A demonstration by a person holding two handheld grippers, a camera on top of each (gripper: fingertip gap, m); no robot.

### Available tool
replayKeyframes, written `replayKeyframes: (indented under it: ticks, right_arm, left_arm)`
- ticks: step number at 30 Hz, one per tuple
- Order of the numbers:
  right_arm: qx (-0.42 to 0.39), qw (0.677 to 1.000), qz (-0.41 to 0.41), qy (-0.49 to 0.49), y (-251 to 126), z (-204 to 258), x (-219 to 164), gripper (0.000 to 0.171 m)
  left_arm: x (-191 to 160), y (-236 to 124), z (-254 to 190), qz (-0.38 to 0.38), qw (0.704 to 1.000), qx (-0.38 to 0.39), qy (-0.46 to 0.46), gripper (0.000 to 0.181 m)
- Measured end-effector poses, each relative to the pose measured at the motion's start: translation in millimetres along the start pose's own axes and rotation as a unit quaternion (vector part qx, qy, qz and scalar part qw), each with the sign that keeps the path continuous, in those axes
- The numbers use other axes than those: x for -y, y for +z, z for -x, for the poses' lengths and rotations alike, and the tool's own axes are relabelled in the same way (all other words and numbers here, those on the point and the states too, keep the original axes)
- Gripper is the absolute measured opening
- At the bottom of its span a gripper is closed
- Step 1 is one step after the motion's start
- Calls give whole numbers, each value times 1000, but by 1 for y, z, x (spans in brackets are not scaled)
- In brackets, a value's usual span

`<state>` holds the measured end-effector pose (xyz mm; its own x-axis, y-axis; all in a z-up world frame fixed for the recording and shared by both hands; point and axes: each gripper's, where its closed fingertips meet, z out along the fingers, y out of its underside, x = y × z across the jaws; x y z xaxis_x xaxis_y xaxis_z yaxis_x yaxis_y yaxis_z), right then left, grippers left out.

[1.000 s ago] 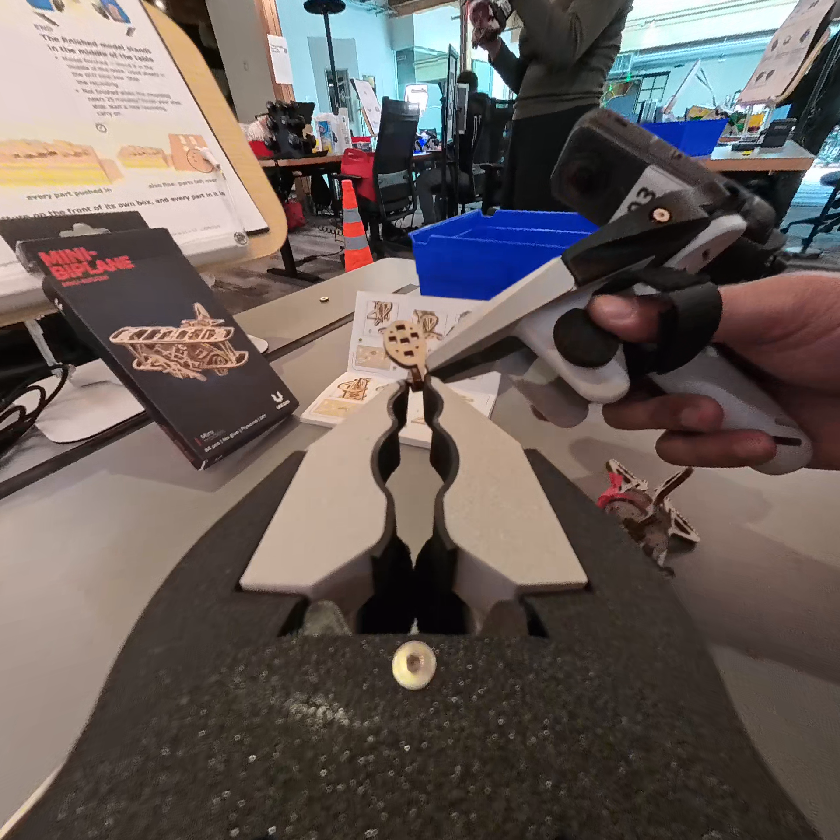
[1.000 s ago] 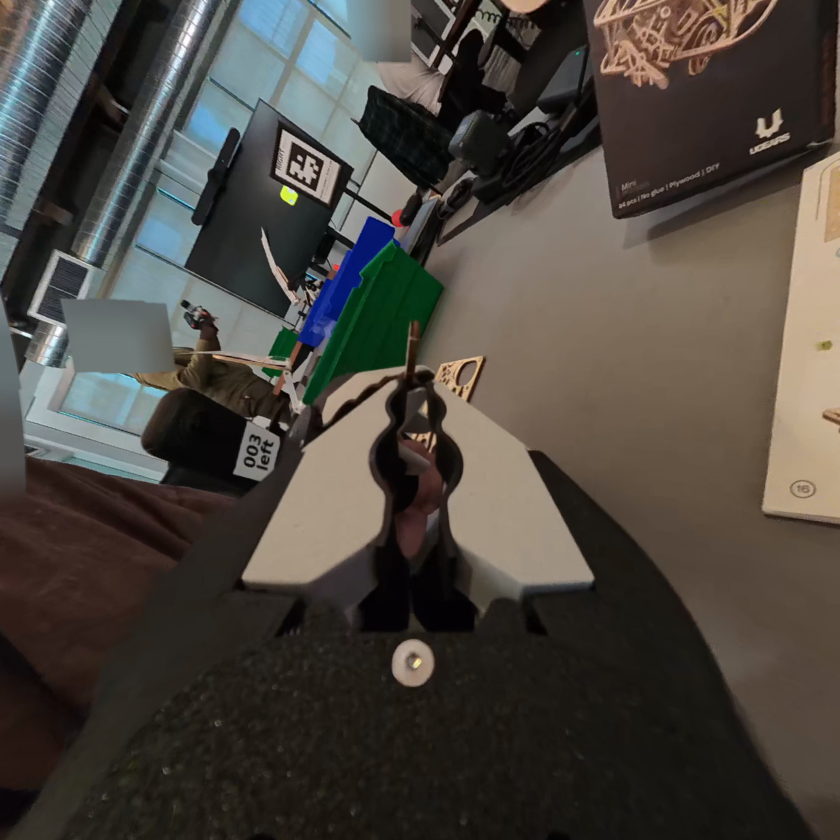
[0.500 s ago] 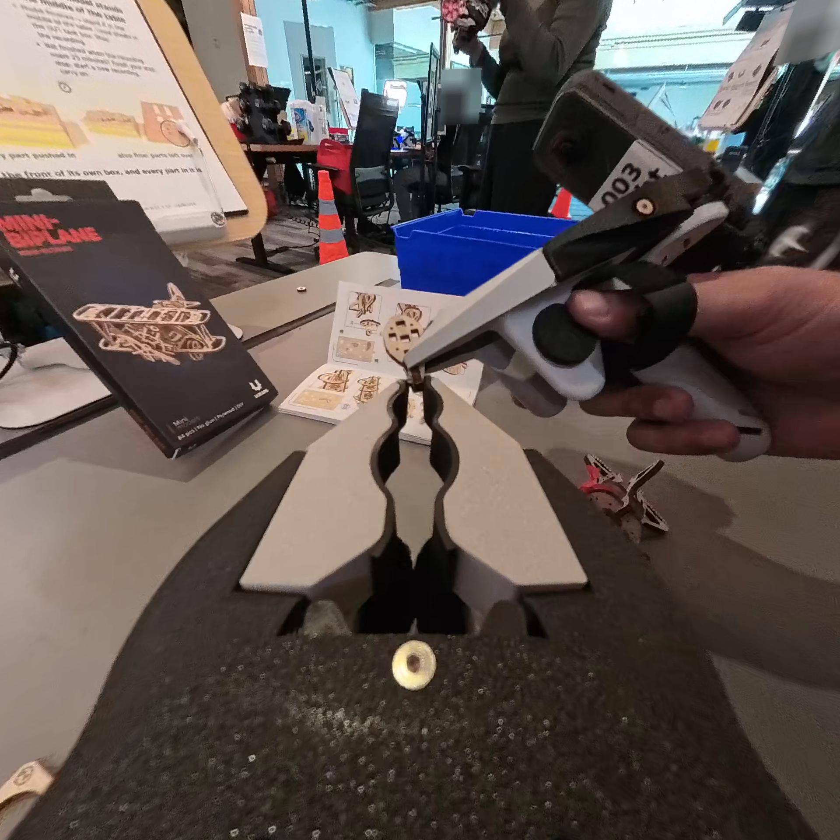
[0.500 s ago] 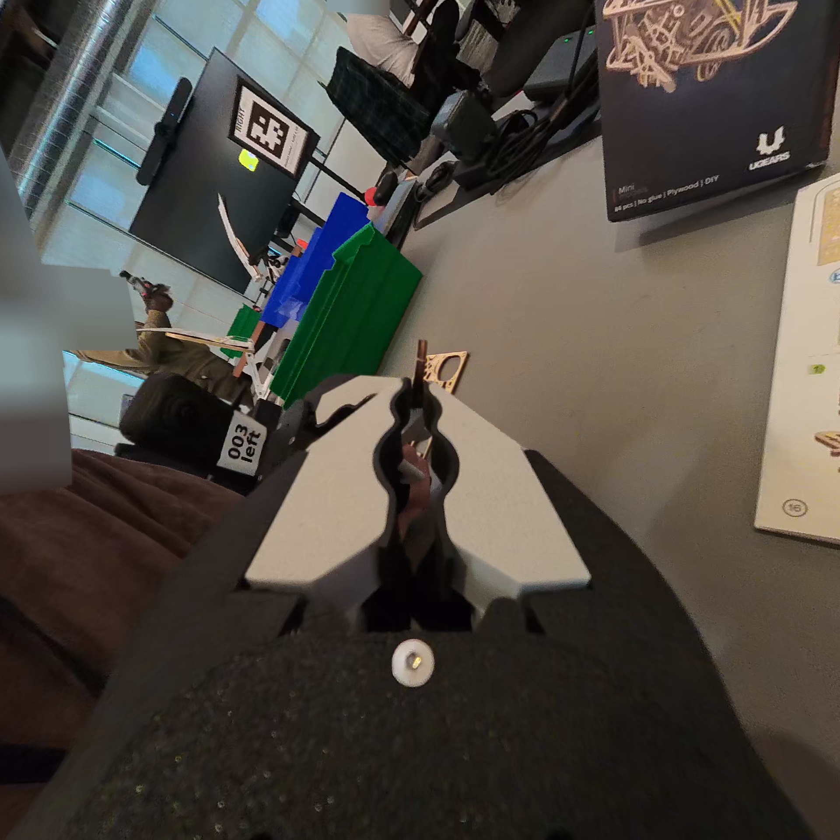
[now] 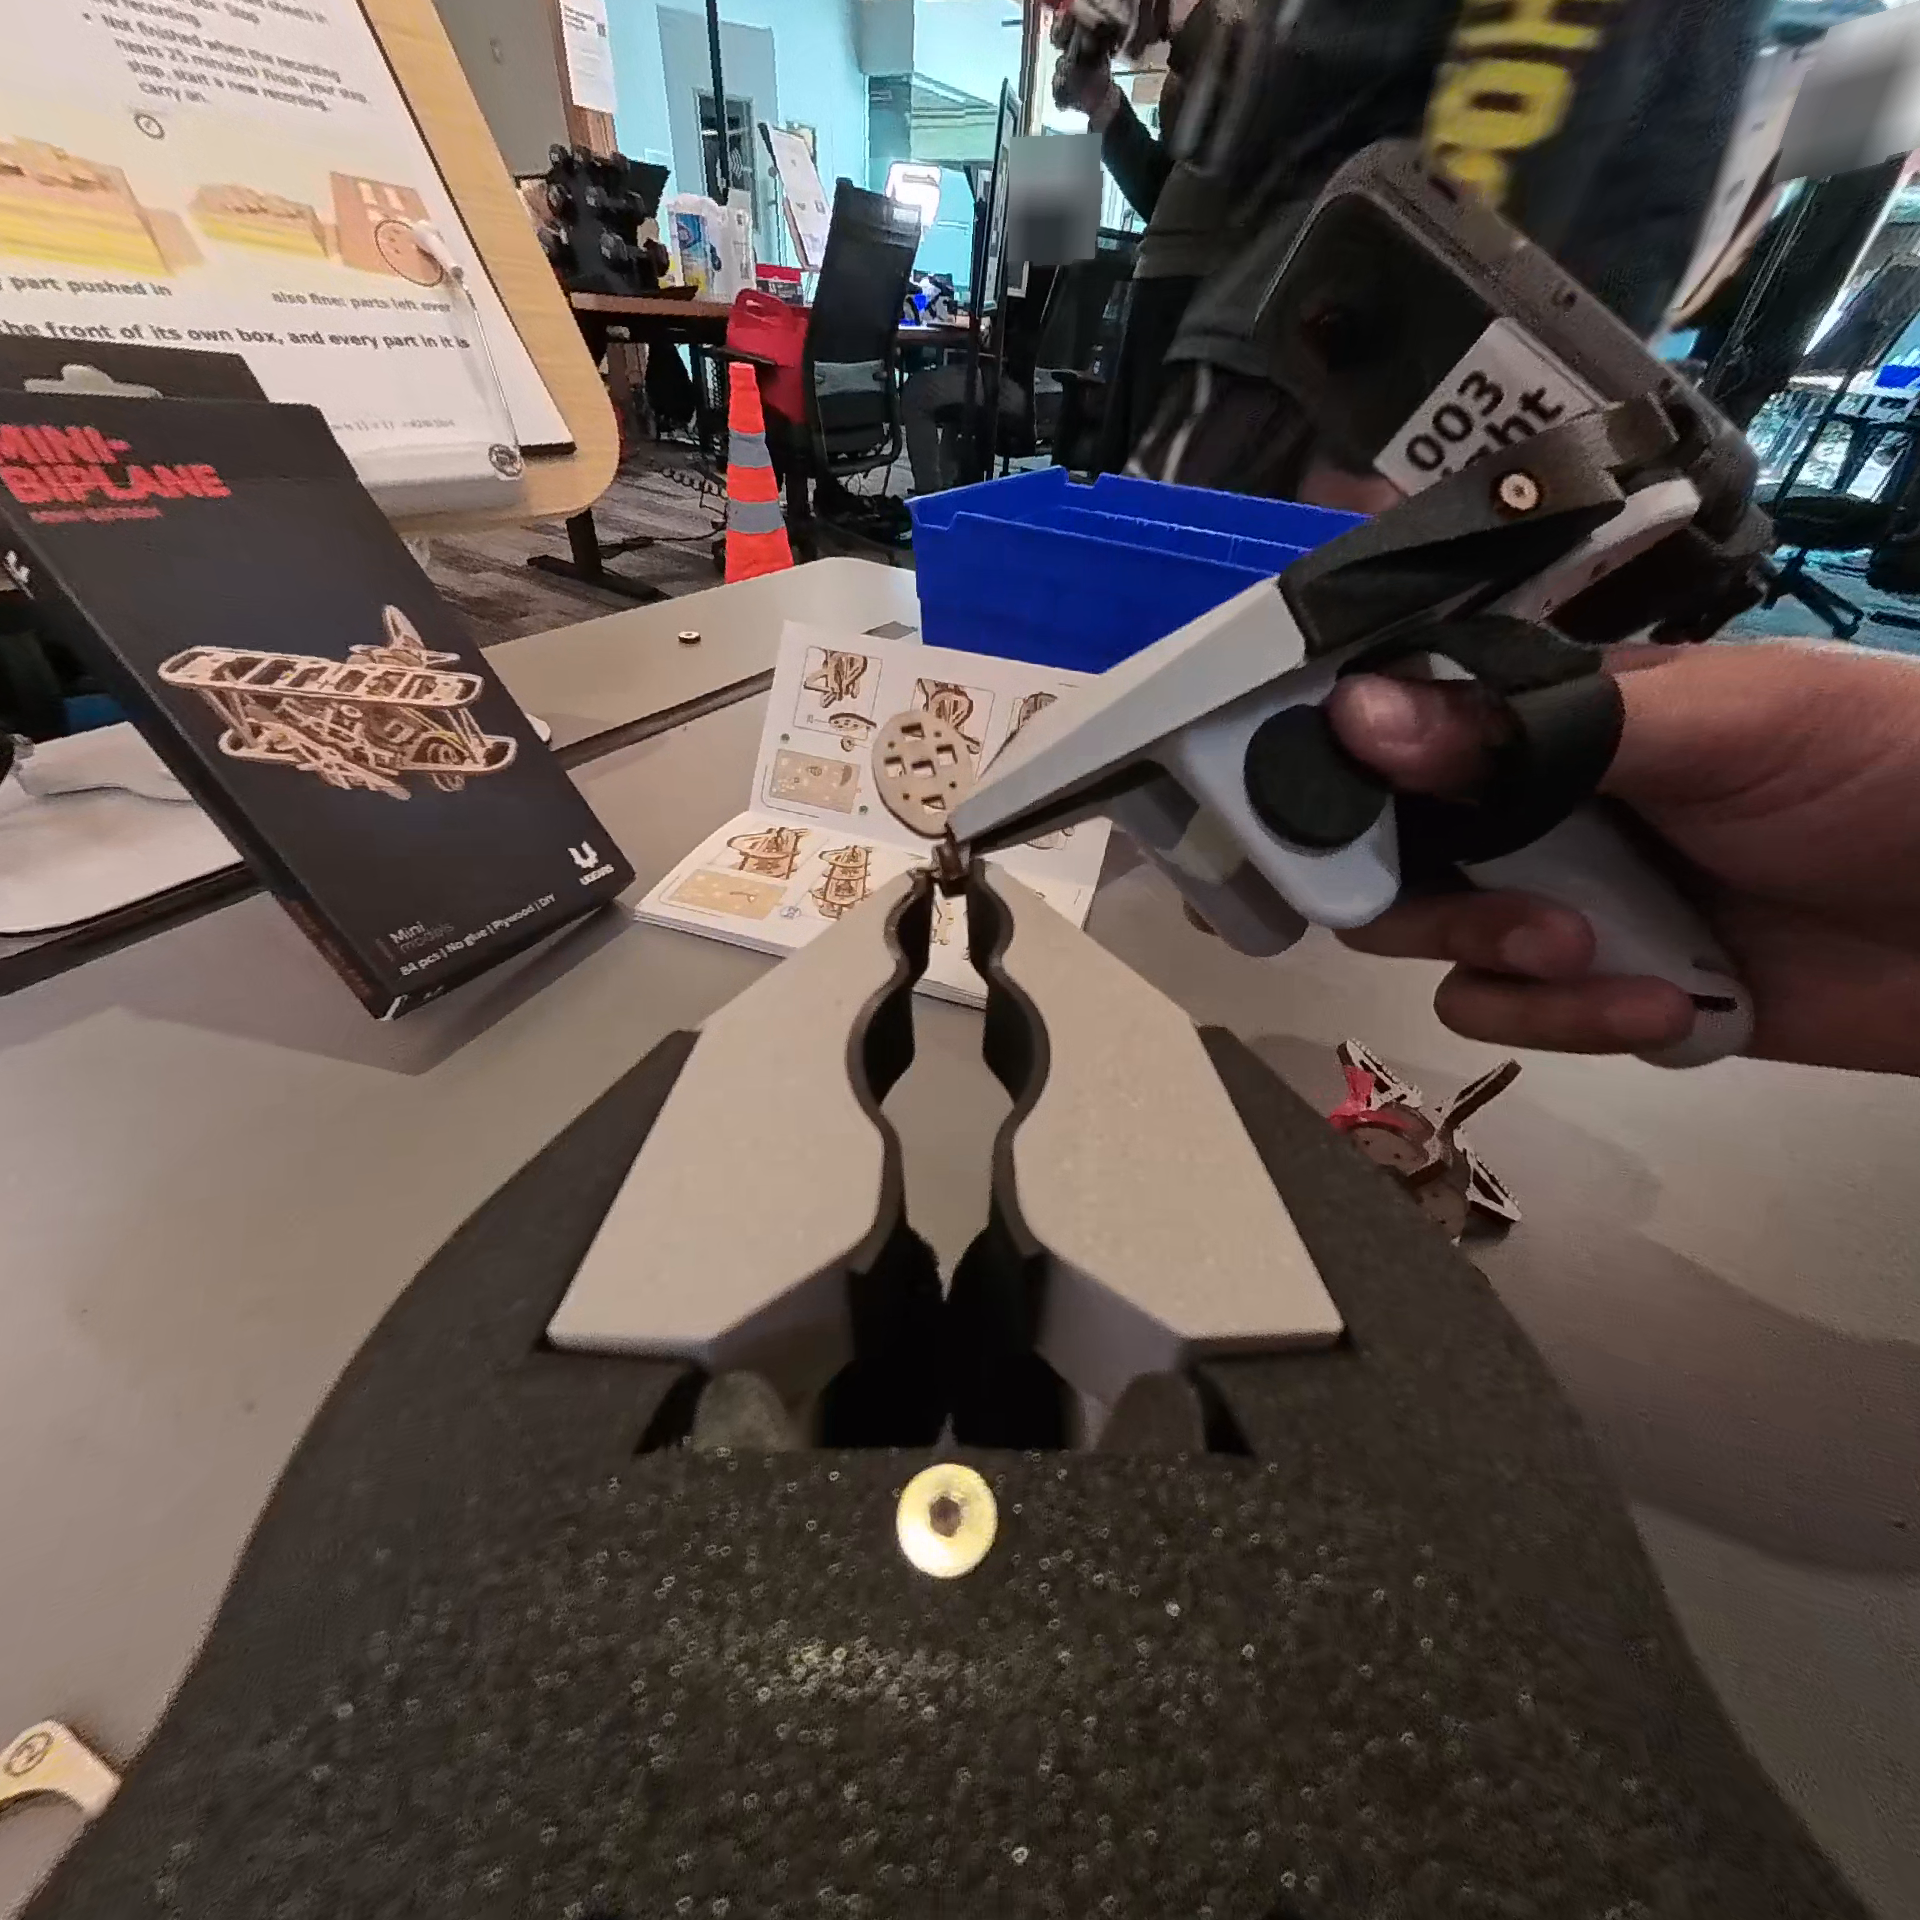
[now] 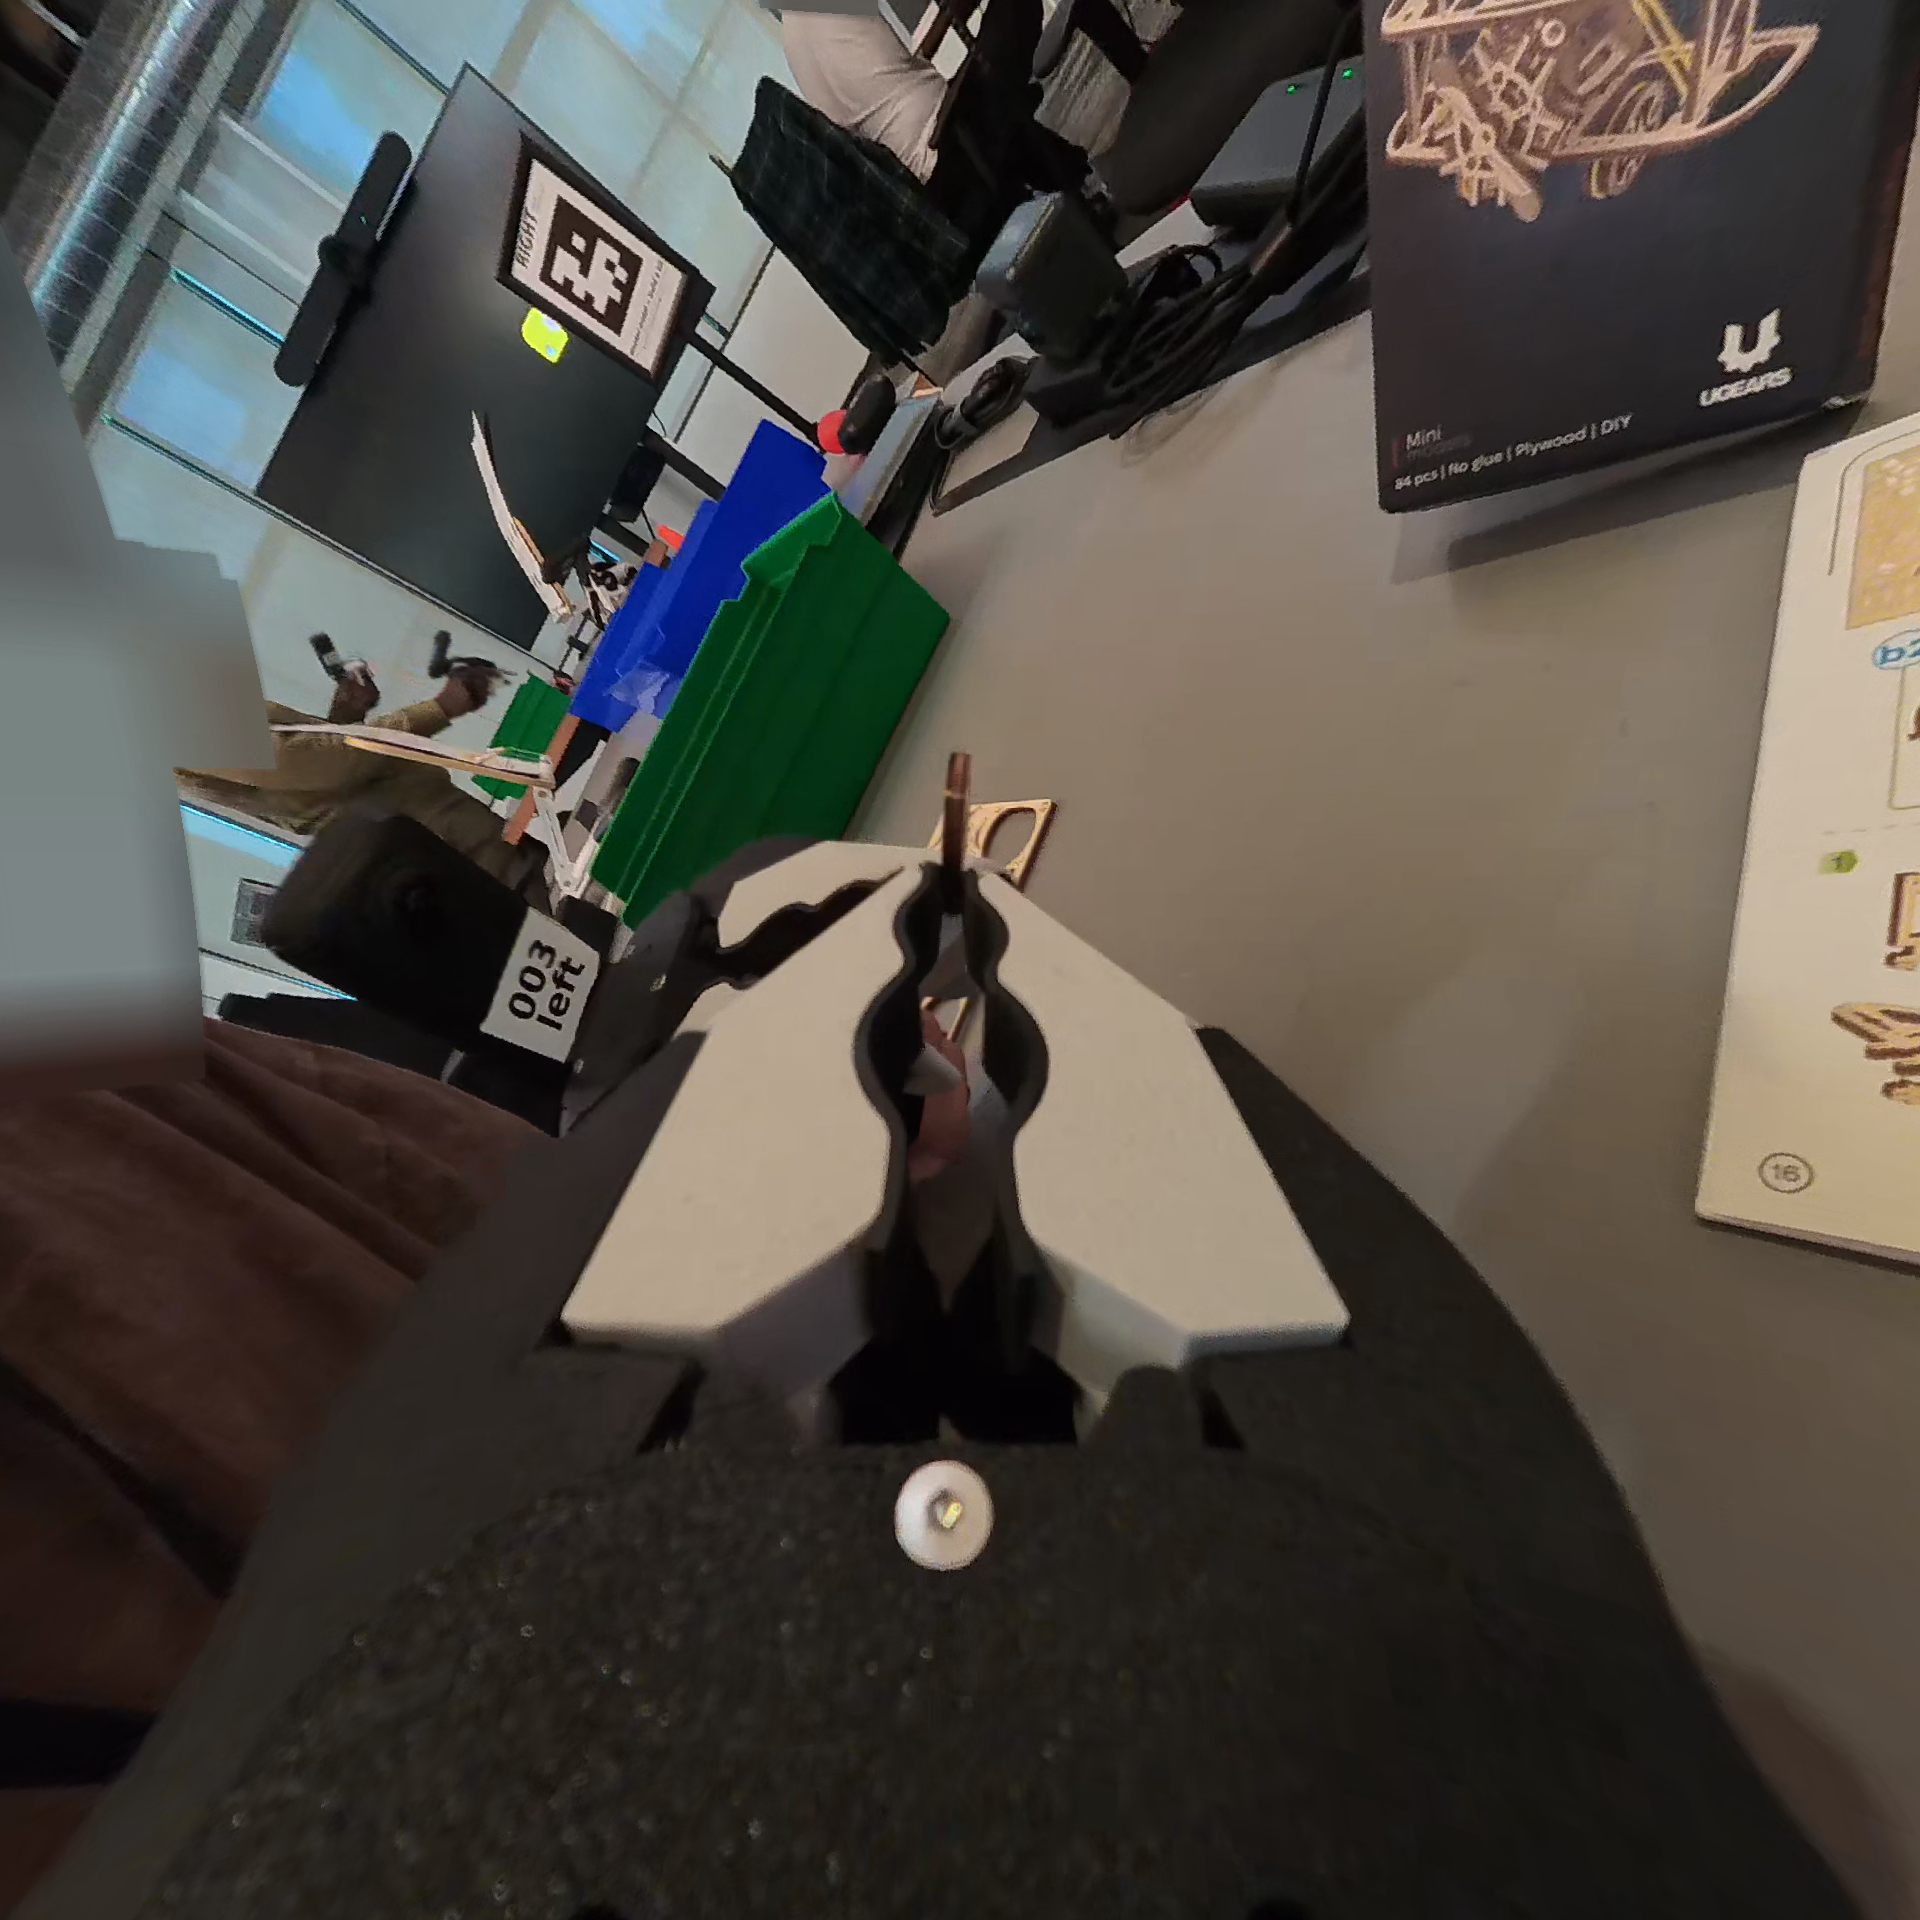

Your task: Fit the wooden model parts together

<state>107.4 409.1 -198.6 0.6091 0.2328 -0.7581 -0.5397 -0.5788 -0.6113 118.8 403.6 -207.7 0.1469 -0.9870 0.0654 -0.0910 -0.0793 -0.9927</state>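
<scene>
1. Far left, the black model box (image 5: 312,707) stands tilted on the grey table (image 5: 208,1195), with a white instruction board (image 5: 239,208) propped behind it.
2. Moving in, the open instruction booklet (image 5: 831,831) lies flat just beyond my fingertips, and a blue bin (image 5: 1091,582) sits behind it.
3. Centre now: my left gripper (image 5: 943,878) is pinched nearly closed at the tips around a small dark wooden peg (image 5: 948,860), I think, though the piece is tiny here.
4. My right gripper (image 5: 961,826) comes in from the right, tips clamped on a round wooden disc (image 5: 920,771) with square holes, held right above that peg and touching it.
5. In the right wrist view, the disc (image 6: 956,821) shows edge-on between my closed tips, with a flat wooden offcut (image 6: 1003,836) on the table beyond and a green bin (image 6: 769,707) to its left.
6. Far right, a part-built wooden assembly (image 5: 1423,1138) with a red bit lies on the table below my right hand (image 5: 1714,852).
</scene>
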Motion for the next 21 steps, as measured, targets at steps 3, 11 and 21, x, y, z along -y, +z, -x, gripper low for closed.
replayKeyframes:
  ticks: [3, 11, 21]
  right_arm:
    - [-11, 1000, 10, -17, 0, -1, -1, 3]
    - [-69, 997, 26, -31, -22, -21, 12, 3]
    - [29, 988, 150, 22, -47, 7, -18, 2]
  left_arm:
    - [-1, 1, 0, 3, 1000, -4, -1, 4]
    - [1, -1, 2, -4, 1000, -5, -4, 1]
    - [20, -9, -45, -63, 985, -160, -14, 26]
